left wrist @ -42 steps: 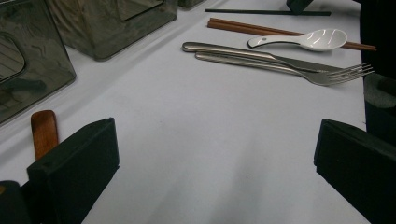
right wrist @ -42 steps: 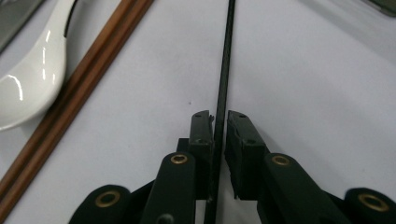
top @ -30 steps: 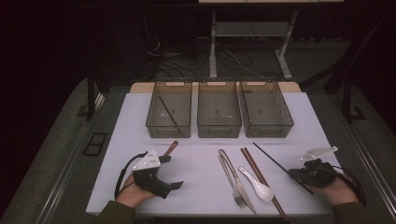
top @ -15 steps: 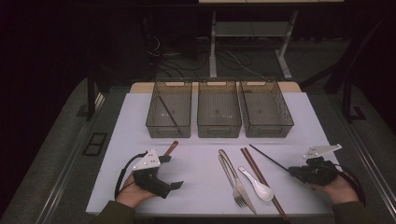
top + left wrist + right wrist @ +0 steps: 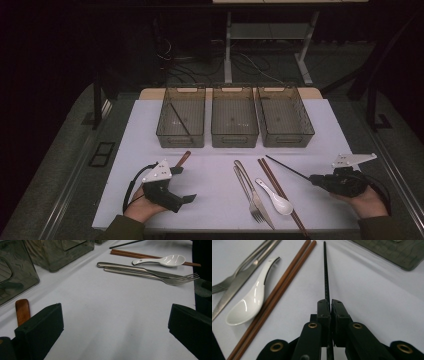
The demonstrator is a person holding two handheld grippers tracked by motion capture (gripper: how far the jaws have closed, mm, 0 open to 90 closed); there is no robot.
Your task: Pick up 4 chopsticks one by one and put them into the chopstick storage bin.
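My right gripper is clamped on a thin black chopstick, its jaws pressed together on the rod's near end. In the right gripper view the chopstick runs straight out from between the jaws, over the white desk, with its far tip pointing toward the bins. From above, this gripper sits close to the right edge of the desk, toward its near side, and the rod slants away from it to the left and toward the far edge.

My left gripper rests near the left near corner of the desk with its jaws wide apart and nothing between them; in the left gripper view bare white surface lies in the gap. A brown wooden handle lies just beside this gripper, on its far side.

Between my two hands, toward the near edge, lie a knife, a fork, a white spoon and a pair of brown chopsticks. The spoon is just beside the brown pair, and the knife and fork lie side by side.

Three clear bins stand in a row along the far edge of the desk. The left one holds another thin dark stick, lying slantwise.
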